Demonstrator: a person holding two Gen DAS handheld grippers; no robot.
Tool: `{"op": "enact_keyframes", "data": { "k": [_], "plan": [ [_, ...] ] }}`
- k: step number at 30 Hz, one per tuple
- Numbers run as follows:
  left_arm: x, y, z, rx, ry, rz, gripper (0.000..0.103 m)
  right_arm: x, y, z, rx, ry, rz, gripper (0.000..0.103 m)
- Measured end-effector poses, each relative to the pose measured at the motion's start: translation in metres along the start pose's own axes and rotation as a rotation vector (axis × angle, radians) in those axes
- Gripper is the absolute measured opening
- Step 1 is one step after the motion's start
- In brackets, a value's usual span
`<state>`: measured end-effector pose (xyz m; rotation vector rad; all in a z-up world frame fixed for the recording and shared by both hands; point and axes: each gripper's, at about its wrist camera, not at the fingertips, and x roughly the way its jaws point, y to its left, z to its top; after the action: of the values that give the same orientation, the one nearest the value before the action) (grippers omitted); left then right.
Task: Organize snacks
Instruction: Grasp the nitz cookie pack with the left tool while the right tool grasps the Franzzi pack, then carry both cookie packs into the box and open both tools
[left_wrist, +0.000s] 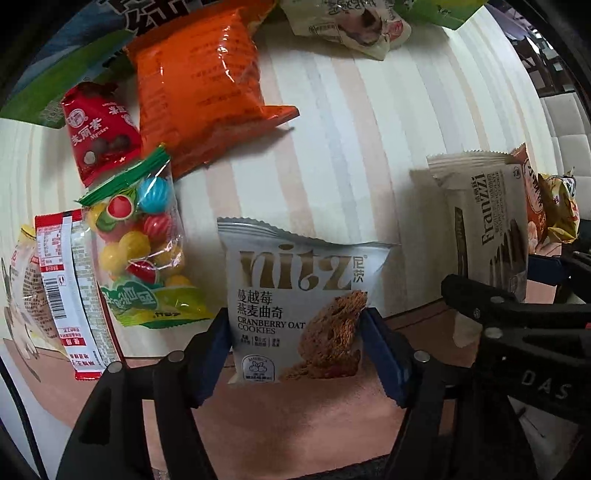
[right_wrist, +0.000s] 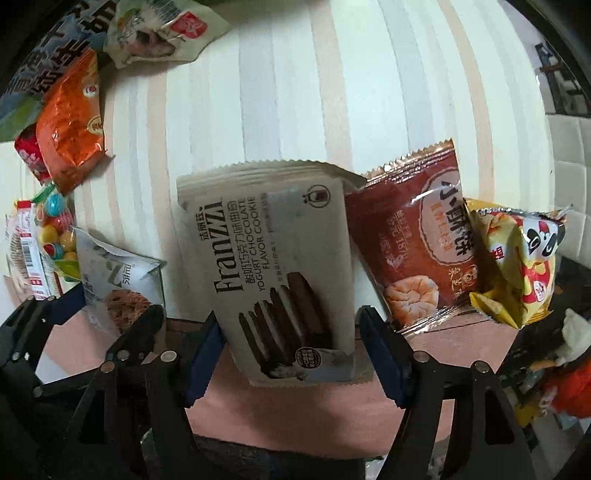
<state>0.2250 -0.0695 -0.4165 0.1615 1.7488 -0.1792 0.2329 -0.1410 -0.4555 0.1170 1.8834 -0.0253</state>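
My left gripper (left_wrist: 297, 343) is shut on a silver Nitz cranberry oat cookie packet (left_wrist: 295, 295), its blue pads pressing both lower sides, at the table's near edge. The packet also shows in the right wrist view (right_wrist: 118, 284). My right gripper (right_wrist: 291, 350) is shut on a white Franzzi chocolate cookie packet (right_wrist: 273, 266), which stands upright just right of the Nitz packet and also shows in the left wrist view (left_wrist: 484, 225). The right gripper shows in the left wrist view as black arms (left_wrist: 517, 325).
Left on the striped tablecloth (left_wrist: 351, 129) lie a bag of coloured candy balls (left_wrist: 144, 240), a red packet (left_wrist: 99, 129), an orange bag (left_wrist: 199, 88) and a red-white sachet (left_wrist: 70, 291). A brown packet (right_wrist: 417, 243) and a yellow packet (right_wrist: 517, 258) lie right of the Franzzi.
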Motion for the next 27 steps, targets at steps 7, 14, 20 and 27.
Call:
{"op": "enact_keyframes", "data": {
  "k": [7,14,20,27],
  "plan": [
    [-0.008,-0.001,-0.024,-0.04,-0.041,0.029,0.066,-0.009,0.029,-0.018,0.001,-0.069,-0.023,0.064],
    [-0.043,0.019,-0.046,-0.098,-0.103,-0.017,0.066,-0.039,0.022,-0.042,0.043,-0.098,0.121,0.064],
    [-0.121,0.033,-0.052,-0.149,-0.247,-0.091,0.066,-0.102,0.019,-0.057,0.014,-0.177,0.225,0.063],
    [-0.209,0.078,-0.017,-0.166,-0.393,-0.119,0.066,-0.195,0.023,-0.035,-0.02,-0.318,0.343,0.063]
  ]
}}
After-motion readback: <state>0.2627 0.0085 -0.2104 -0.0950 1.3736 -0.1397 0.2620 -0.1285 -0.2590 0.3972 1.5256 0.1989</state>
